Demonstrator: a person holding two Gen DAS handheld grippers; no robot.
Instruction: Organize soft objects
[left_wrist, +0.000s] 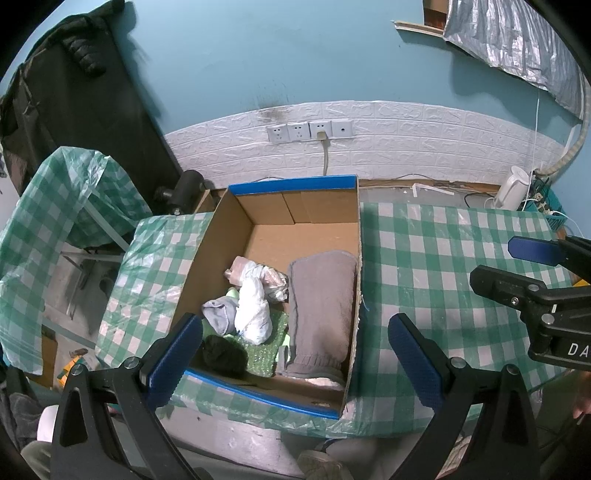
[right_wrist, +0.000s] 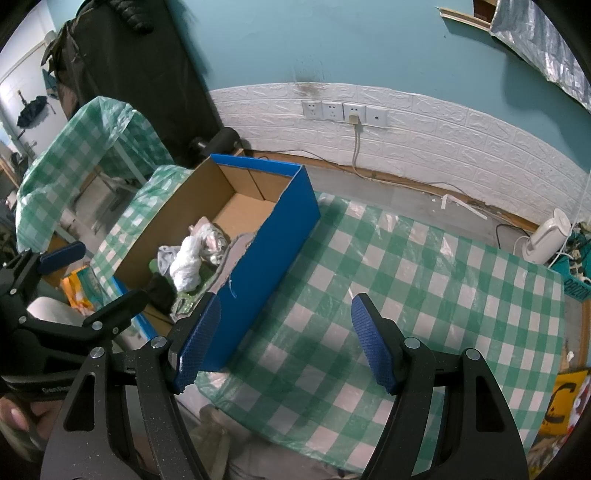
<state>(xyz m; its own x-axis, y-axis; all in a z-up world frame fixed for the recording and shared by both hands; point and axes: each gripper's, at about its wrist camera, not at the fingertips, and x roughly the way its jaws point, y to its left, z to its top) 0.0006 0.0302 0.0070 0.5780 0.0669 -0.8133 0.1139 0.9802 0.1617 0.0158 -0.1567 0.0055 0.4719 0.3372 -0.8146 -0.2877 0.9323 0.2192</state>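
Open blue-sided cardboard box sits on a table w/ green-and-white checked plastic cloth. Inside the box, near end: folded grey towel along the 3 o'clock wall; at its 9 o'clock, a white crumpled plastic bag, small grey cloth and dark fuzzy ball. Left gripper hangs over the box, fingers wide, empty. Right gripper sits above bare cloth at the box's 3 o'clock, fingers wide, empty.
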